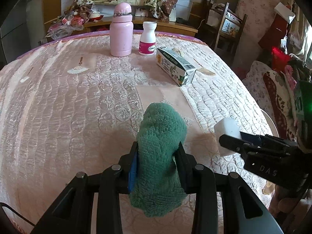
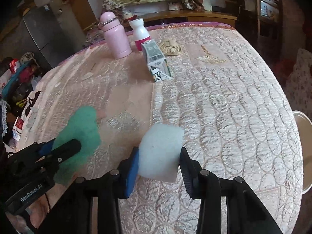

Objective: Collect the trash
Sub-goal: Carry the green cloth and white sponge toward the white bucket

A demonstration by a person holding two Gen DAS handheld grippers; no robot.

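Left hand-held gripper (image 1: 158, 156) clamped on a green fuzzy cloth (image 1: 160, 136); cloth bunched between both fingers, its front end poking forward over the table (image 1: 68, 107), its rear end hanging down behind the fingers. Right hand-held gripper (image 2: 159, 156) clamped on a white foam block (image 2: 160, 150), blue pad on one side and black finger on the other both pressing its sides. In the left wrist view the right hand-held gripper sits at the right edge, block just above the table's quilted pink cover. In the right wrist view the left one is at lower left, cloth blurred.

Still on the table, far side: pink bottle (image 1: 120, 33) upright, white pill bottle (image 1: 147, 39) with pink label upright just beside it, apart. Carton (image 1: 174, 66) lying on its side near the pill bottle, printed face up, one end open. Crumpled beige paper (image 2: 170, 47) just behind the carton, touching or nearly so, cannot tell which. White round bin rim (image 2: 304, 136) off the table's right edge, lower than the table top. Cluttered shelves and wooden chair in the background.
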